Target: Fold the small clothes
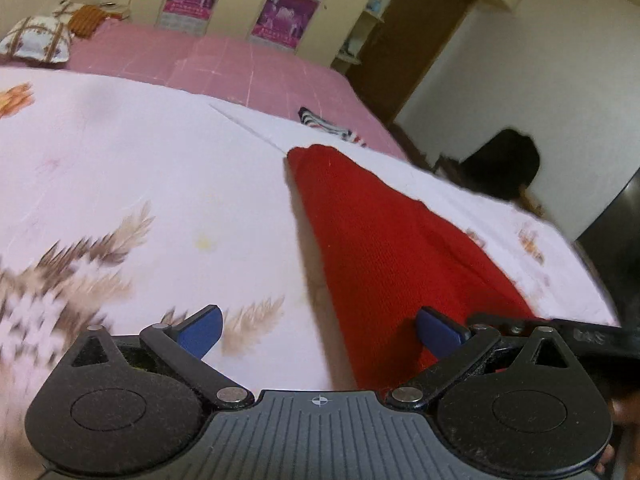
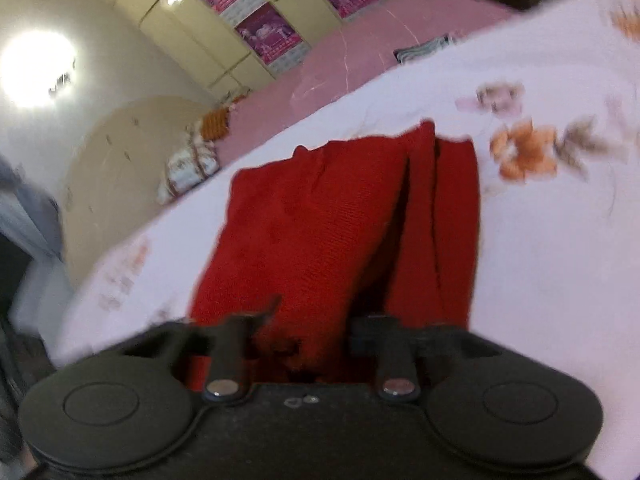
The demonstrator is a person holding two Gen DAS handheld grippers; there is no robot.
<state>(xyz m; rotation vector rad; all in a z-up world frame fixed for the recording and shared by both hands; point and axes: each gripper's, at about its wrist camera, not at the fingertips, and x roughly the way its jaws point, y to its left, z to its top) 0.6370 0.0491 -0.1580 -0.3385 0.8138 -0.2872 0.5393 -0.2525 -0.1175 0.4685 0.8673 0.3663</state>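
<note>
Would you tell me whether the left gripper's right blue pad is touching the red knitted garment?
Cannot tell: in the left wrist view the pad overlaps the garment.

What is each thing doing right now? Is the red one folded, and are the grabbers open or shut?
Red knitted garment: folded lengthwise into a long strip, flat on the bed.
White flowered bedspread: spread out under the garment.
Left gripper: open, blue pads apart; its right pad is over the garment's near edge.
Right gripper: fingers close together with red knit between them, seemingly pinching the near end.
Striped cloth: bunched up at the bedspread's far edge.
</note>
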